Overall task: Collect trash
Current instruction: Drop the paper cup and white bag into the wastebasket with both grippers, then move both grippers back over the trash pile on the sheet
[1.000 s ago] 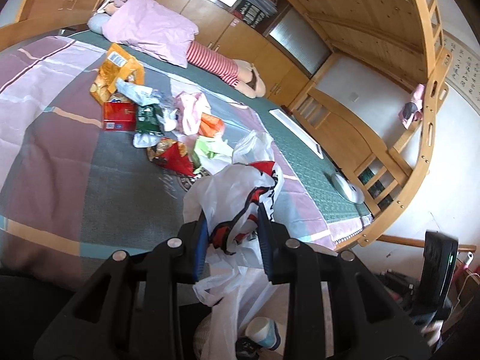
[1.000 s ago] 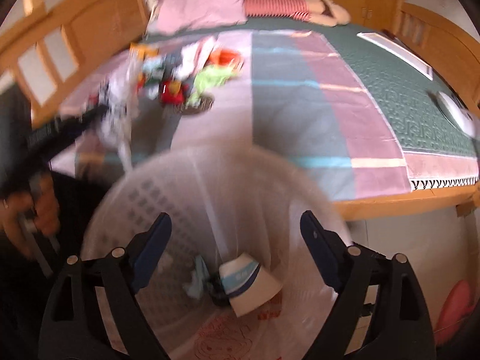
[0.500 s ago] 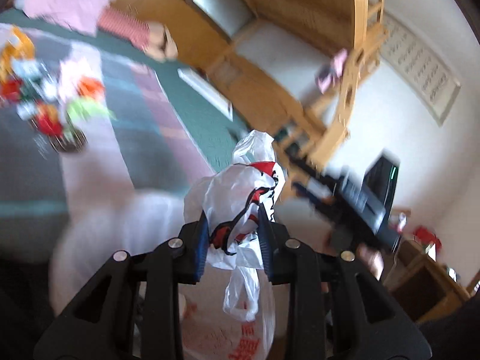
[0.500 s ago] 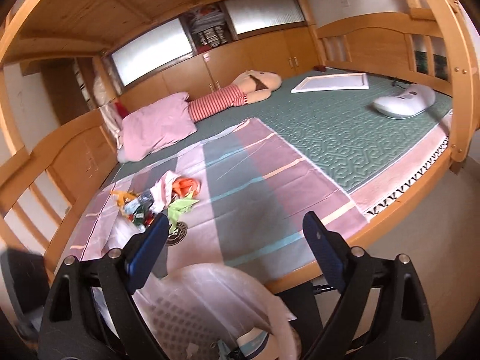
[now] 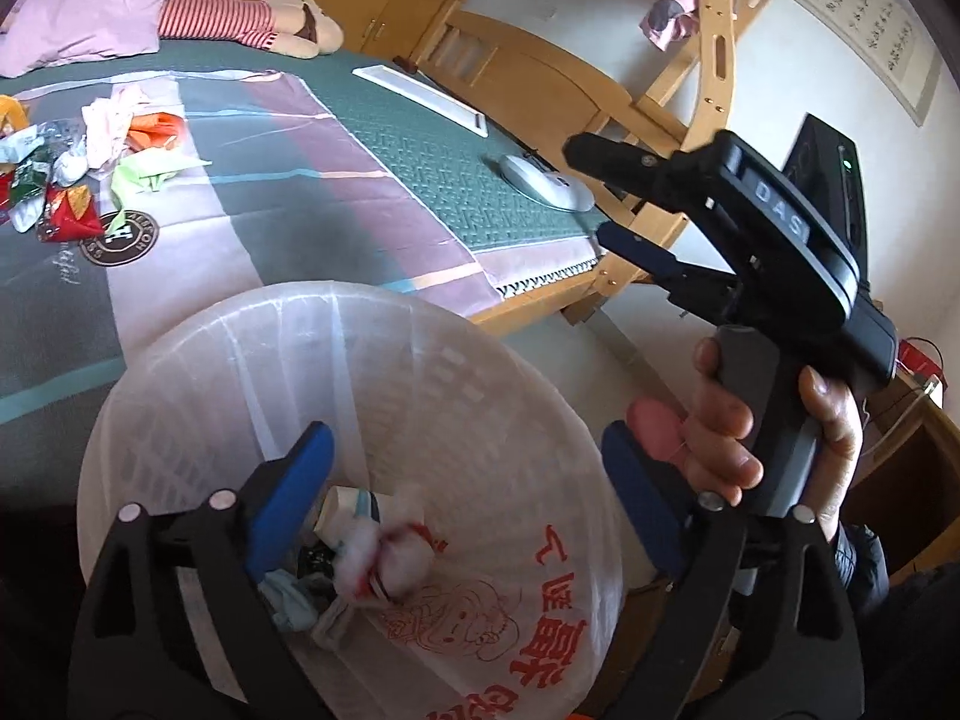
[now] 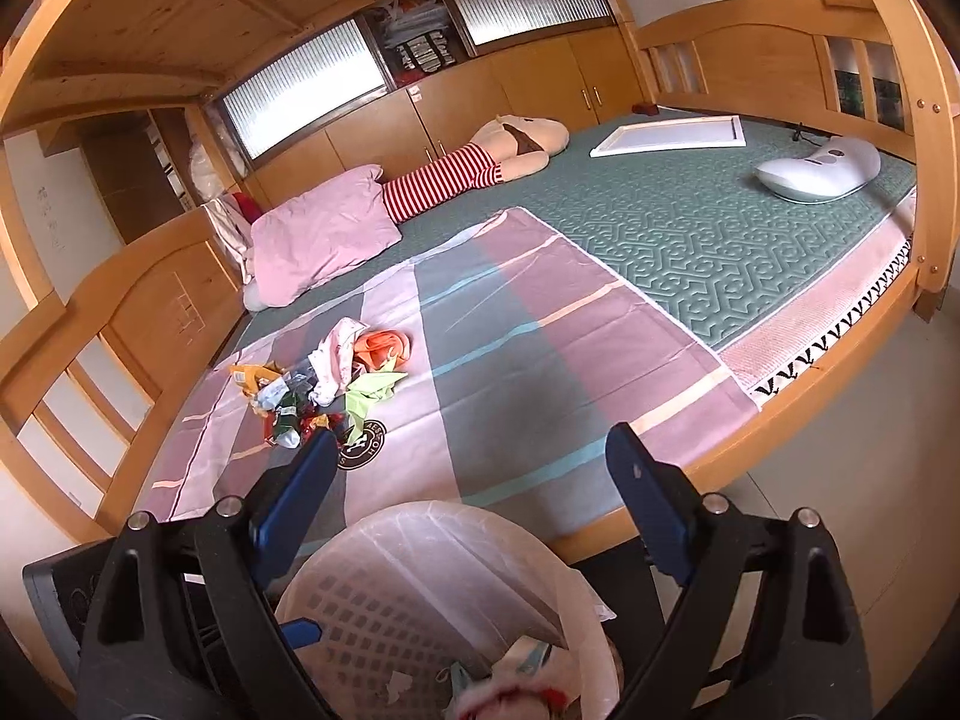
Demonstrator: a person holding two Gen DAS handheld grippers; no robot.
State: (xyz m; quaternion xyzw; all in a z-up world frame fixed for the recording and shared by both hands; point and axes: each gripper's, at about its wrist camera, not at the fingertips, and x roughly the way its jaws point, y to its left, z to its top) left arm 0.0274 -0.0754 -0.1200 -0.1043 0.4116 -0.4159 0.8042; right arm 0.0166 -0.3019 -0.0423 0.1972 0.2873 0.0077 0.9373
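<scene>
Both grippers' jaws gape empty, the left's (image 5: pixel 465 492) just opened, over the bin (image 5: pixel 180 348), seemingly above a white bag (image 5: pixel 384 558).

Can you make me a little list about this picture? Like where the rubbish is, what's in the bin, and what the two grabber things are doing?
place: bedroom with a wooden bunk bed
bin: white basket with a plastic liner, on the floor beside the bed
in the bin: a crumpled white and red bag, a paper cup, other scraps
left gripper: over the bin, jaws just opened, nothing between them
right gripper: open, empty, pointing toward the bed
rubbish still to collect: pile of wrappers on the striped sheet
also on the bed: pink pillow, striped plush toy
</scene>
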